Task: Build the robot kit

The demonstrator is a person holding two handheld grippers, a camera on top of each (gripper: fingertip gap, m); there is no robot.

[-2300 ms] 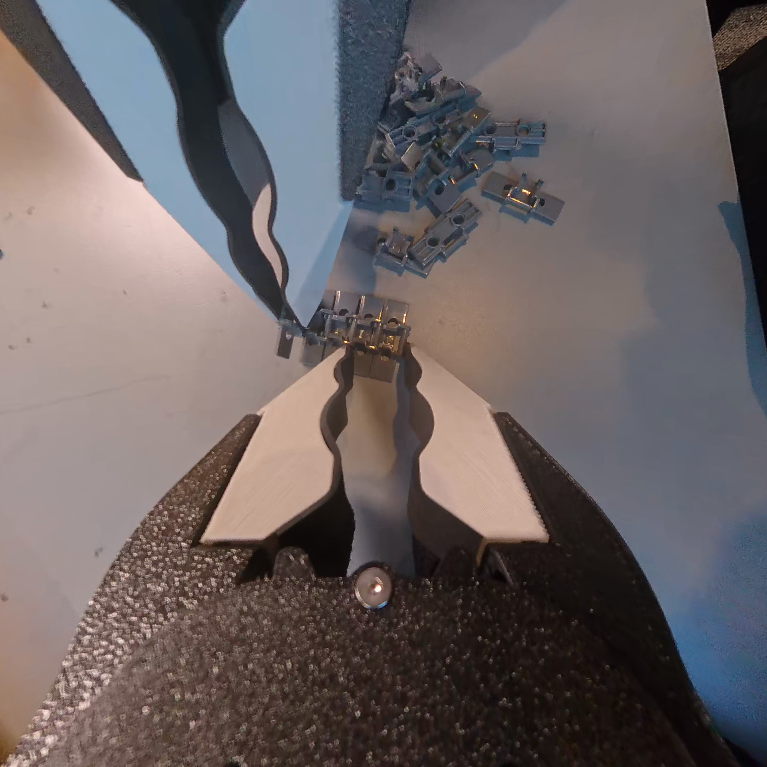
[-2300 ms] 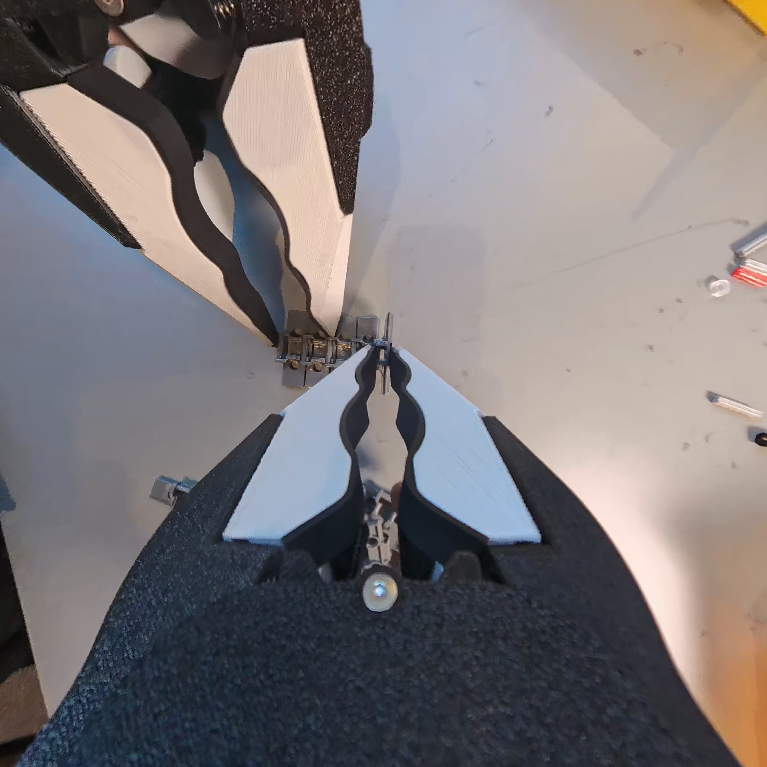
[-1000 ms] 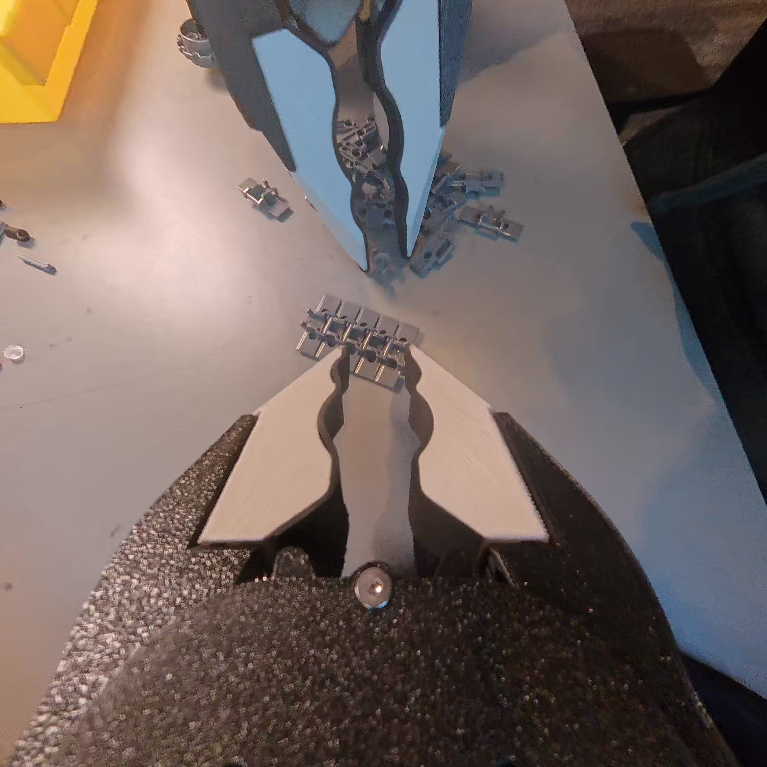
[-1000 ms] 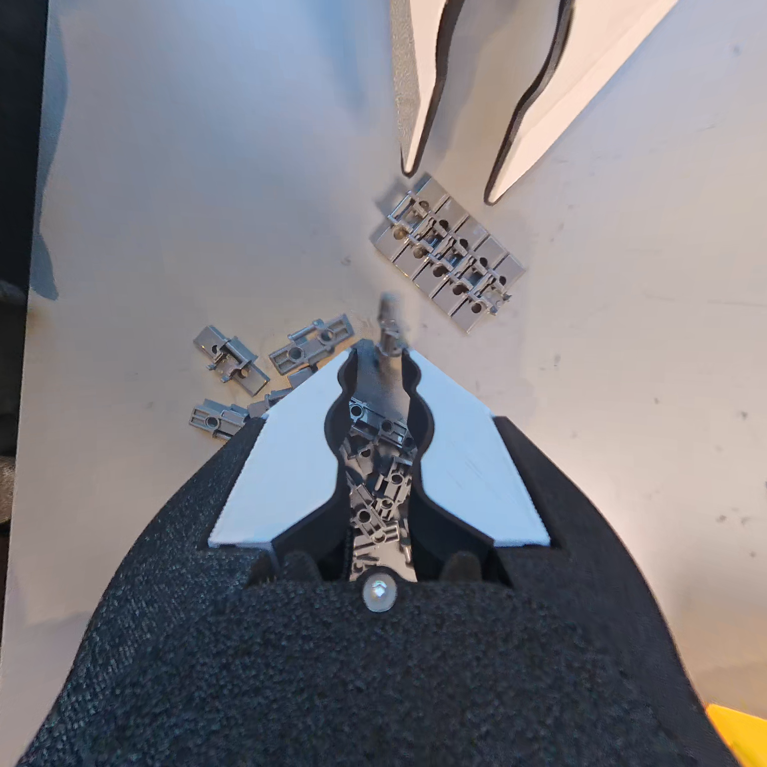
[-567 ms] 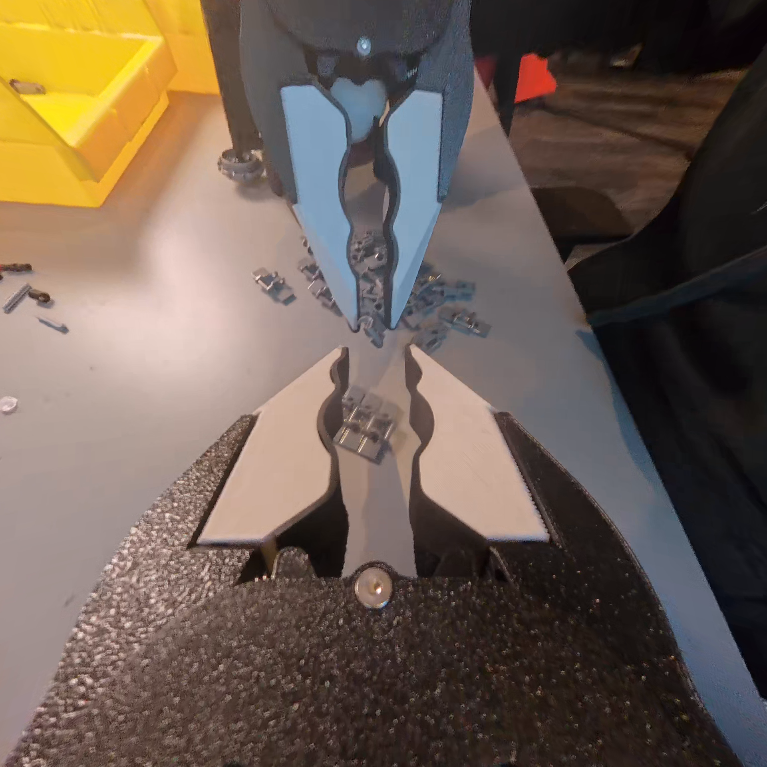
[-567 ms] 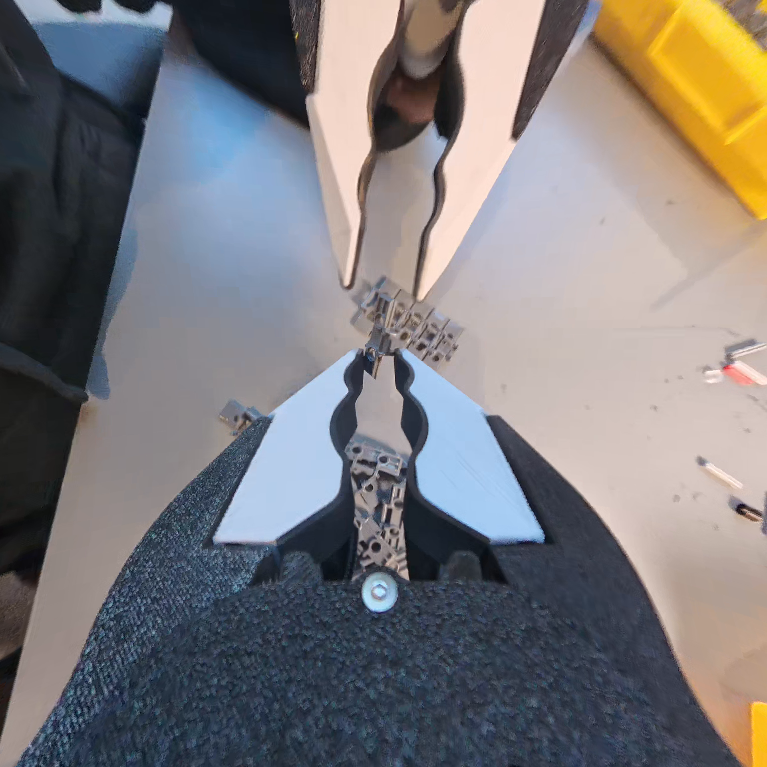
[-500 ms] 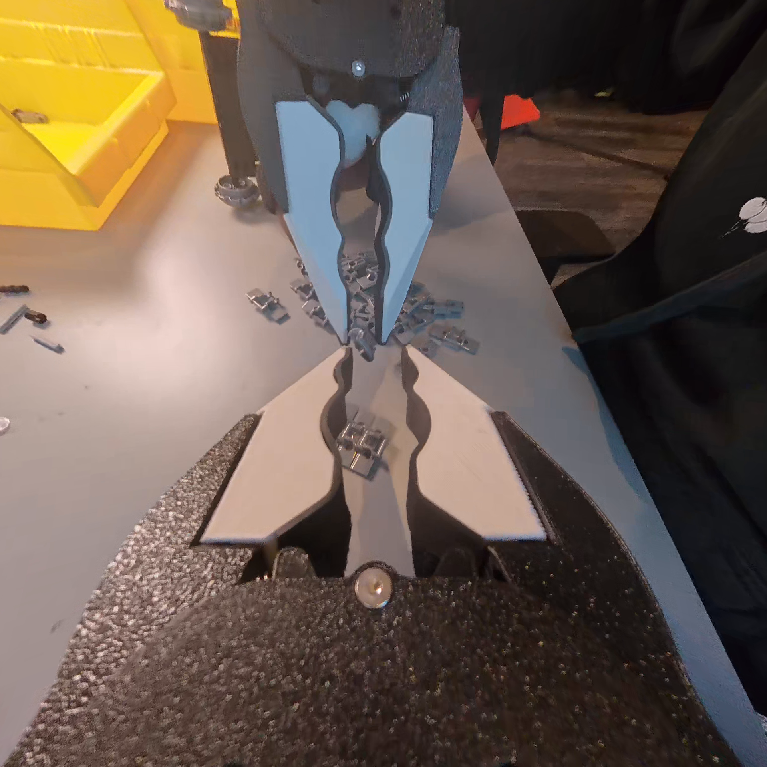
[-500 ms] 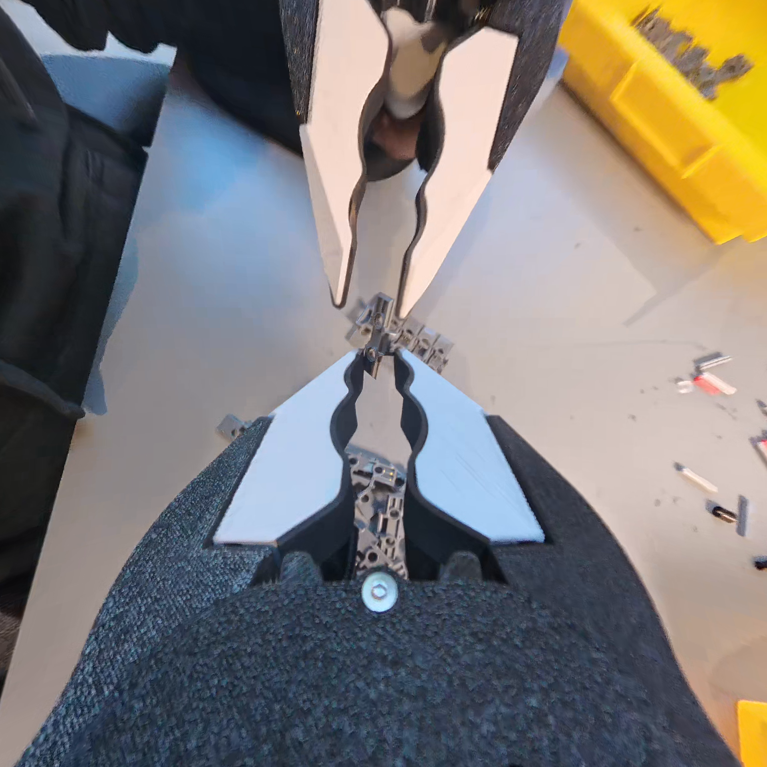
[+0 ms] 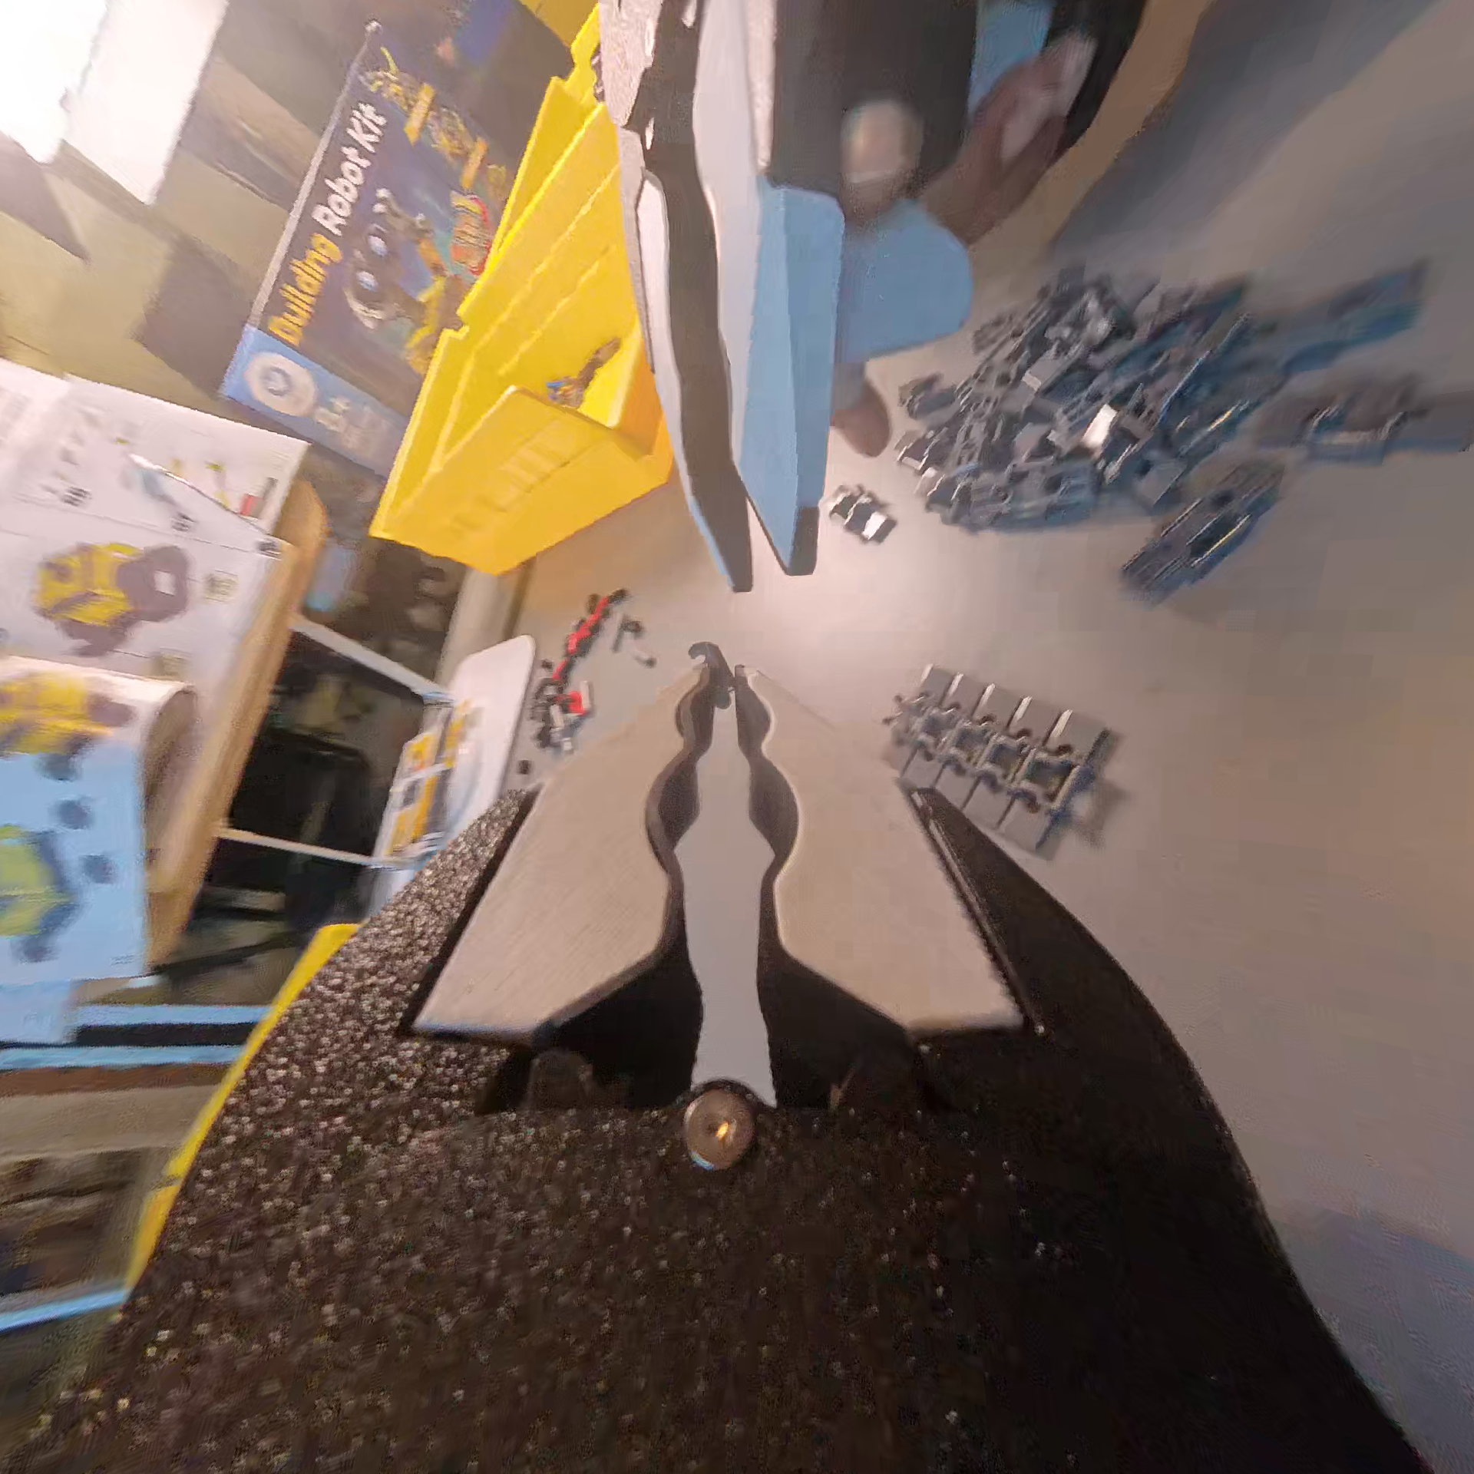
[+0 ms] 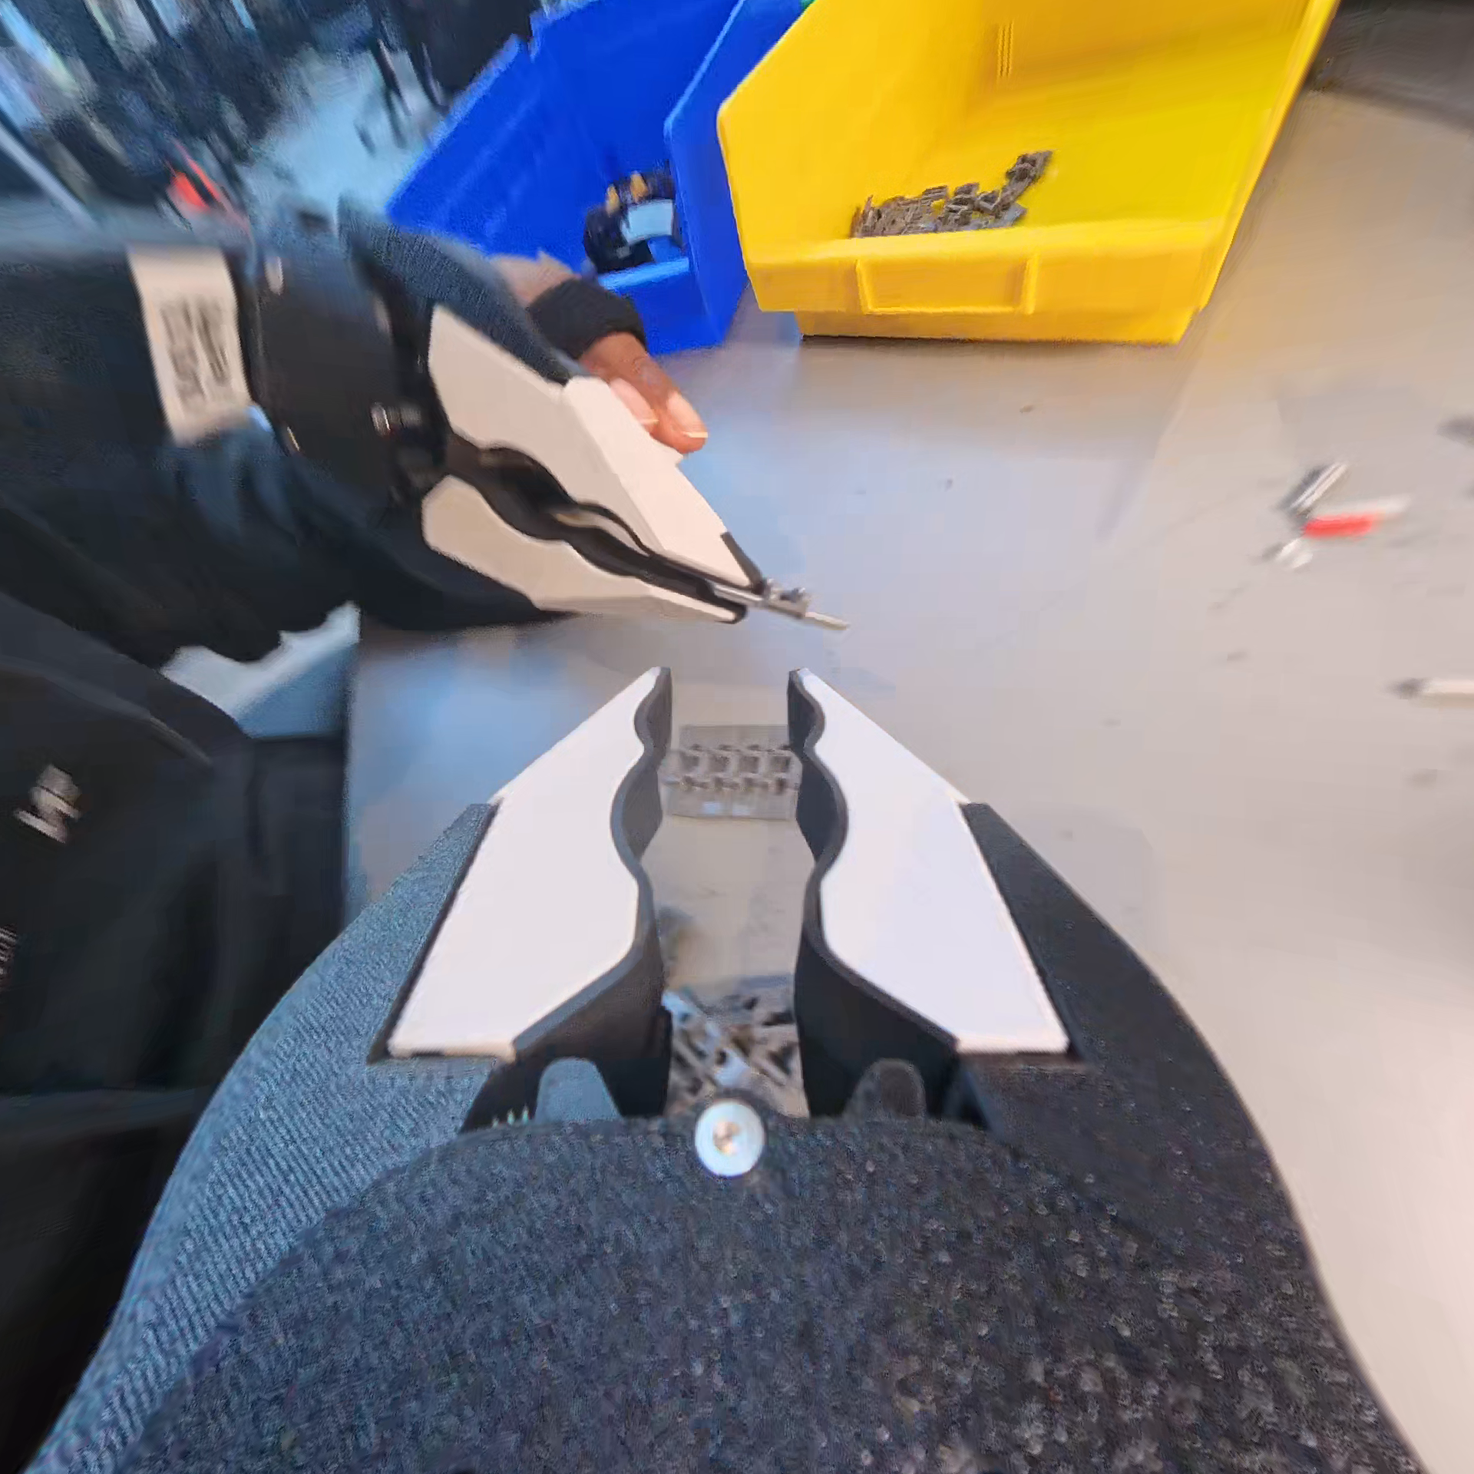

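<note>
Left gripper [image 9: 724,678]: pinched on a small dark piece [image 9: 712,658]; lifted off the grey table [image 9: 1244,917]
Joined link strip [image 9: 1001,762]: flat, just right
Right gripper [image 9: 770,562]: tips parted; overhead

Left gripper [image 9: 724,678]: pale grey fingers, black wavy inner edge, speckled black body
Right gripper [image 10: 727,684]: white fingers, black pads
Assembled link strip [image 9: 1006,756]: grey
Loose link pile [image 9: 1117,407]: dark grey
Table [image 10: 1117,798]: light grey, scuffed
Bins: yellow [image 10: 997,263]; blue [image 10: 558,143]
Small scattered parts [image 10: 1340,522]: red, white
</note>
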